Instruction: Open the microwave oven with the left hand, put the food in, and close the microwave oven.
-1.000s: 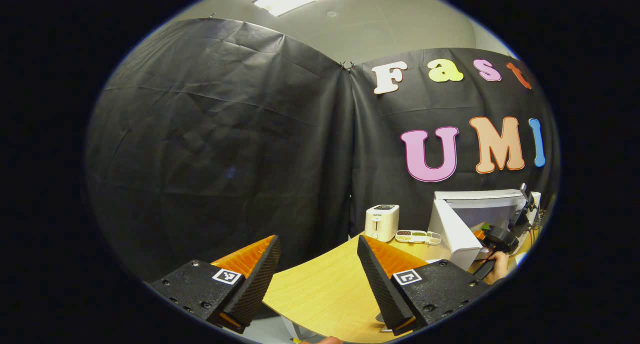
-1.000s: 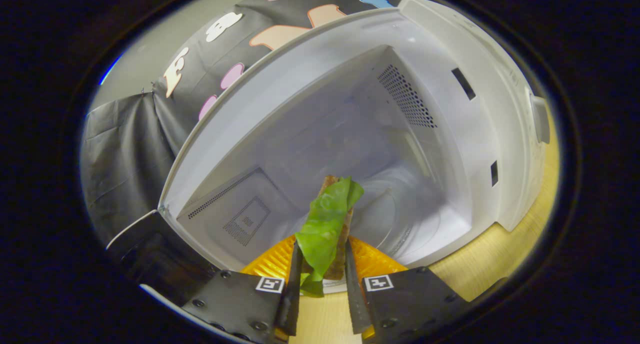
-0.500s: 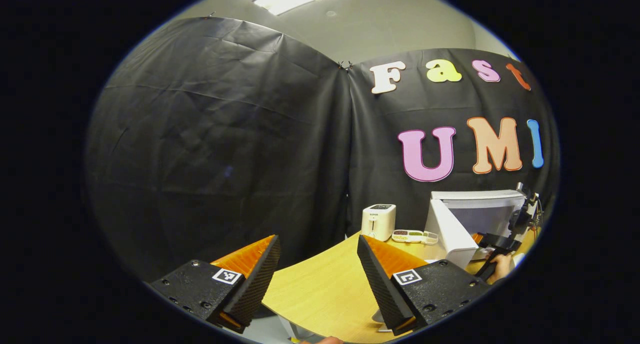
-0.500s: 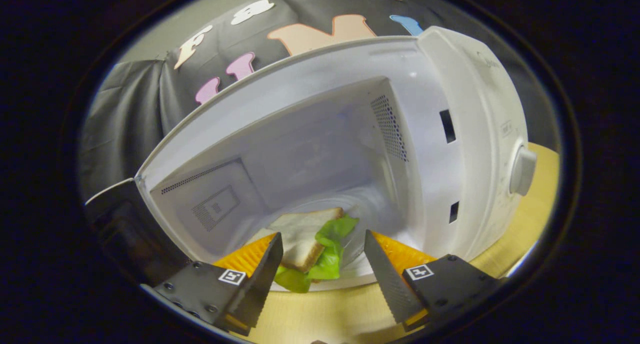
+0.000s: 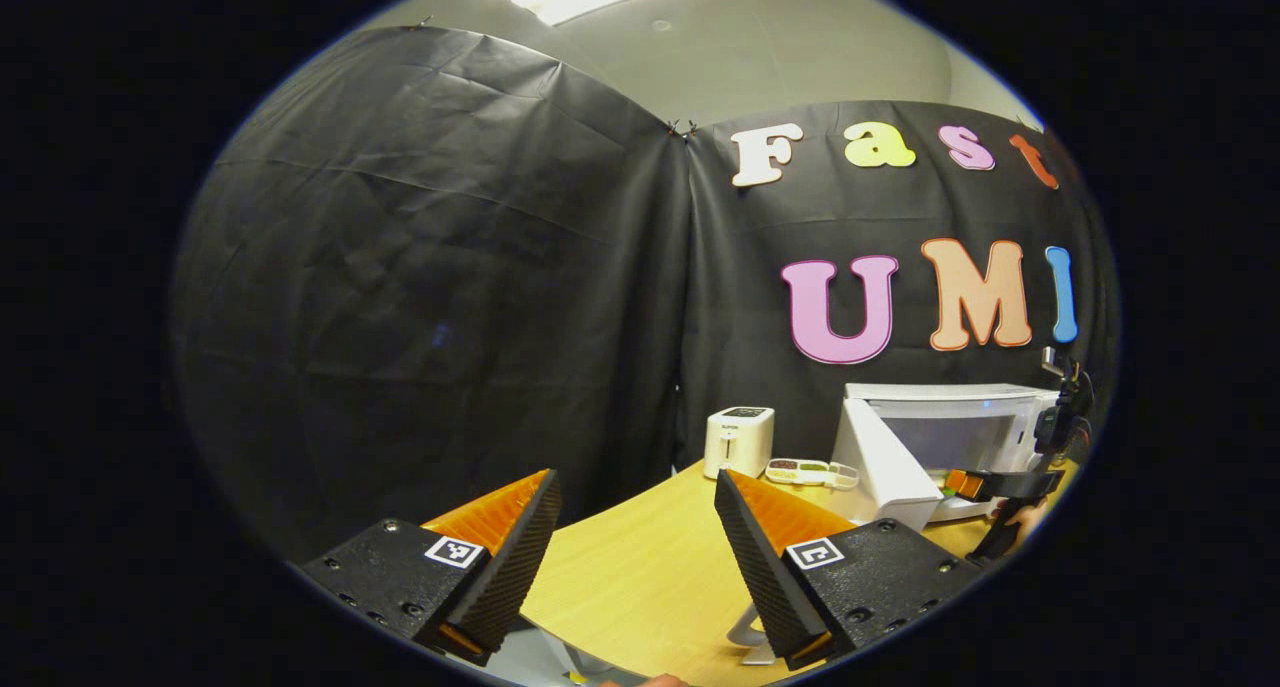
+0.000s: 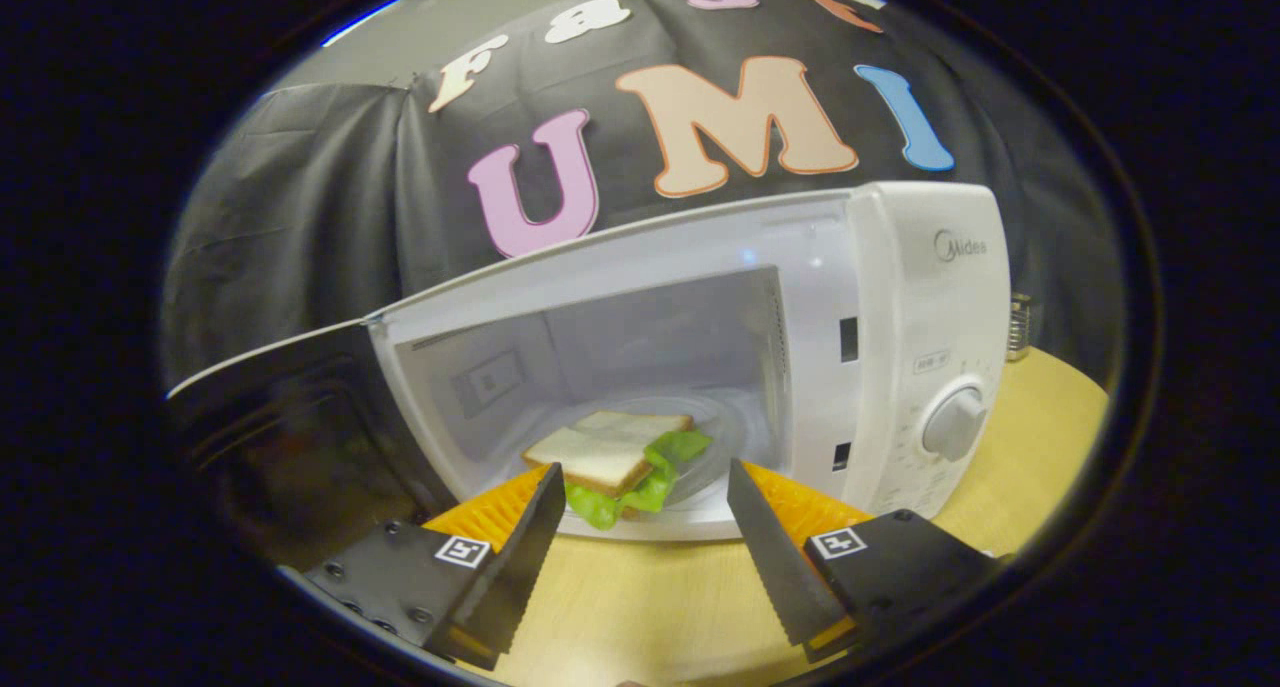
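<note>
In the right gripper view, the right tool stood wide open with nothing between its fingers, in front of the open microwave oven. A second before, it had been clamped on the sandwich inside the cavity; half a second before, its fingers had already spread and the sandwich lay released. Now the tool had drawn back farther, so the whole front of the oven showed, with its dial at the right. The sandwich lay flat on the glass turntable inside the cavity, lettuce sticking out at its near edge, clear of both fingers. The oven door hung open at the left.

In the left gripper view, the left tool was open and empty above the near edge of the wooden desk, much as in the earlier frames, though its view had shifted slightly. Far off to the right stood the microwave oven with its door swung out, the right tool in front of it, farther from the cavity than before. A white toaster and a small tray stood to the left of the oven.
</note>
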Demonstrator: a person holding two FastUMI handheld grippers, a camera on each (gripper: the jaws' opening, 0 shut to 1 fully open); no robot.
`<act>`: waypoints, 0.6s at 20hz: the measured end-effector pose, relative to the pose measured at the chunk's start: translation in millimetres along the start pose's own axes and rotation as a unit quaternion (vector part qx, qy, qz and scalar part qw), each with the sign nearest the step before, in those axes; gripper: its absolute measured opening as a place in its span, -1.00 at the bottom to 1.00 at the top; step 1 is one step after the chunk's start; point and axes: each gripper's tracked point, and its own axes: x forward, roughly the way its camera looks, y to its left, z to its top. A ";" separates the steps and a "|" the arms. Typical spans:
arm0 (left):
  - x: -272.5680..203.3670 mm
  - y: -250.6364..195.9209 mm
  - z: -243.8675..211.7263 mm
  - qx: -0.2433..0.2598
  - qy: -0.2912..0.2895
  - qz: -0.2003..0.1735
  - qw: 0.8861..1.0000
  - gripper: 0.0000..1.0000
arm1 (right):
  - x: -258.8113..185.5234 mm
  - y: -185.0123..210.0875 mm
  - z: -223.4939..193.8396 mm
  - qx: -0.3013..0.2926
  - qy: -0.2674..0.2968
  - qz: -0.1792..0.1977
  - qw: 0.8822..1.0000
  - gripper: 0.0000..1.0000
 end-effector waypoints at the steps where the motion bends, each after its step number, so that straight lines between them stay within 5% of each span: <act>1: -0.5 -4.4 -0.3 -0.005 -0.001 -0.006 1.000 0.89 | -12.2 0.3 7.3 -0.004 -0.003 0.008 1.000 0.83; 2: -0.6 -9.2 -1.3 -0.008 -0.001 -0.014 1.000 0.80 | -24.3 -1.8 11.8 -0.009 -0.005 0.012 1.000 0.99; 4: -0.4 -15.0 -1.6 -0.009 0.002 -0.025 1.000 0.87 | -46.9 -6.5 24.8 -0.019 -0.013 0.017 1.000 0.83; 6: -2.0 -19.0 -6.3 -0.008 0.008 -0.031 0.999 0.67 | -65.2 -11.5 38.7 -0.026 -0.019 0.025 0.999 0.83; 7: -1.8 -19.8 -6.7 -0.009 0.009 -0.031 0.999 0.38 | -72.3 -16.5 46.3 -0.029 -0.017 0.023 0.999 0.99; 10: -3.3 -22.5 -7.0 -0.013 0.013 -0.034 0.999 0.03 | -90.7 -36.4 65.1 -0.036 -0.009 0.018 0.999 0.99; 11: -4.5 -25.2 -8.0 -0.016 0.014 -0.035 0.999 -0.36 | -94.6 -43.3 75.7 -0.033 -0.014 0.019 0.999 0.99; 12: -6.2 -28.6 -8.4 -0.018 0.016 -0.038 0.999 -0.51 | -98.9 -49.2 83.3 -0.032 -0.016 0.019 0.999 0.99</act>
